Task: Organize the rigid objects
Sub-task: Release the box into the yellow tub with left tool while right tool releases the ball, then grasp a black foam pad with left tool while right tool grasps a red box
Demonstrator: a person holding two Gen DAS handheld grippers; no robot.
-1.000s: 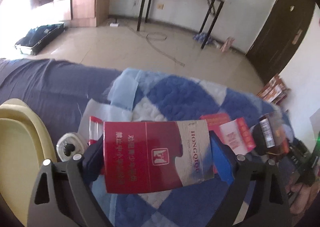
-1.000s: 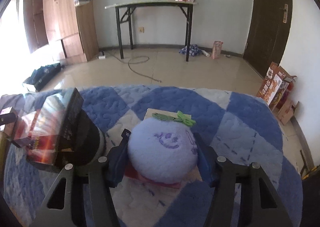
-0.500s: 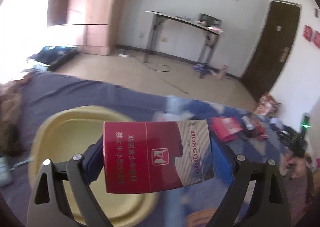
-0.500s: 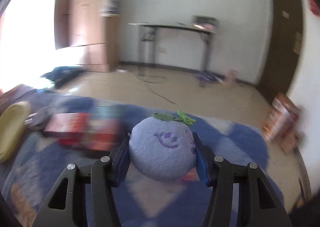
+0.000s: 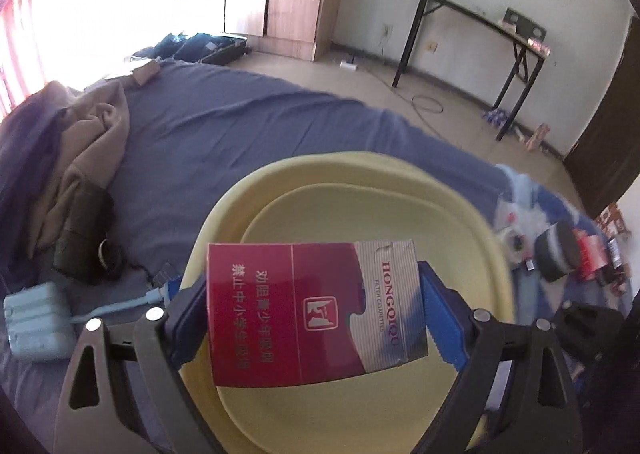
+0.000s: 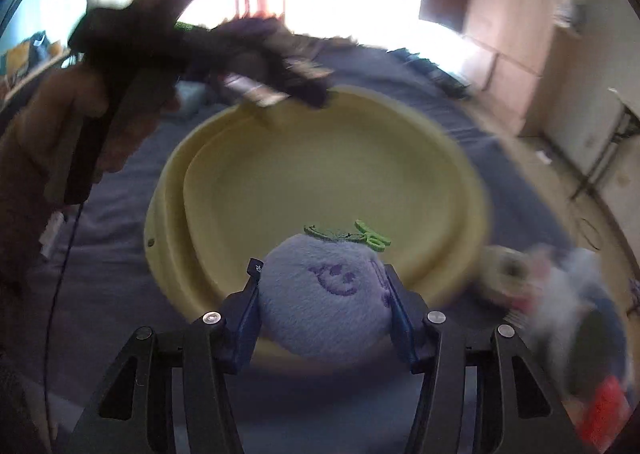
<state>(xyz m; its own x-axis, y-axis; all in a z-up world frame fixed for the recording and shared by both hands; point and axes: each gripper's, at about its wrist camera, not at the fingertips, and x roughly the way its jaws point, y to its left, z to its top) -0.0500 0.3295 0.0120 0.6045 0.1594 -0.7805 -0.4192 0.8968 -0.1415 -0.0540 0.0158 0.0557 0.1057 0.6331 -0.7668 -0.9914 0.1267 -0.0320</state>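
Observation:
My left gripper [image 5: 312,314] is shut on a red and grey cigarette pack [image 5: 316,310] and holds it above the yellow basin [image 5: 360,181], which sits on the dark blue bed sheet. My right gripper [image 6: 322,306] is shut on a pale blue plush blueberry [image 6: 324,302] with a green stalk, held over the near rim of the same yellow basin [image 6: 320,157]. The left gripper and the hand holding it [image 6: 132,53] show blurred at the upper left of the right wrist view, above the basin's far rim.
A brown garment [image 5: 80,157] and a pale blue case [image 5: 36,326] lie left of the basin. A tape roll [image 5: 514,242], a black cylinder [image 5: 558,254] and red packs [image 5: 592,258] lie to its right on the checked quilt. A folding table [image 5: 480,25] stands on the floor beyond.
Both grippers have swung left from the checked quilt to the yellow basin, carrying the cigarette pack and the plush. The basin now fills the middle of both views.

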